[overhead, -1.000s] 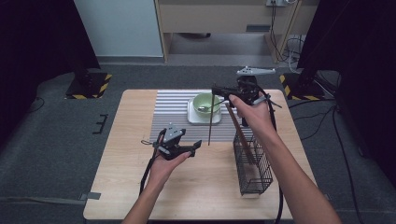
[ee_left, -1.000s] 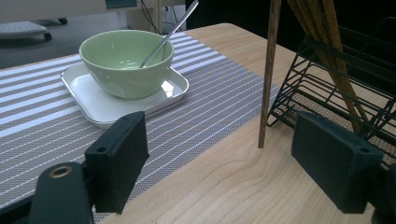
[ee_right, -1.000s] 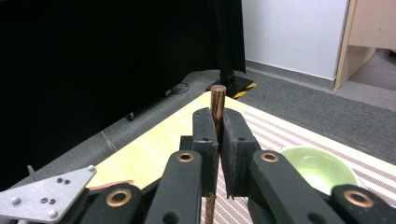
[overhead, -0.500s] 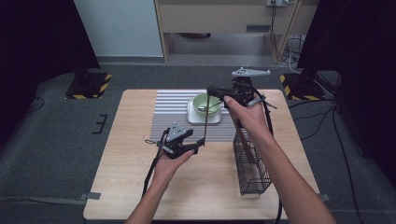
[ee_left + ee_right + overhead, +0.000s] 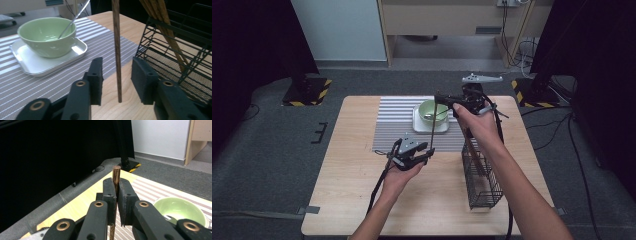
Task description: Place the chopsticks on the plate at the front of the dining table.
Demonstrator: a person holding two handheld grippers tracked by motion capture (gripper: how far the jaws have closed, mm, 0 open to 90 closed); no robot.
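step: hand chopstick (image 5: 432, 131) across, frame centre, upright | right claw (image 5: 447, 101) clamps its top | left claw (image 5: 117, 82) closing in, pads (image 5: 96, 75) not touching yet | centre stick, squeeze, then release right

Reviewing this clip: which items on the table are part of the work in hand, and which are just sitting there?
In use:
- chopstick, clamped upright by the right hand-held gripper
- left hand-held gripper, jaws just been closing around the chopstick's lower end, pads not yet touching
- wire basket with more chopsticks

Idle:
- green bowl with spoon
- white tray
- striped mat
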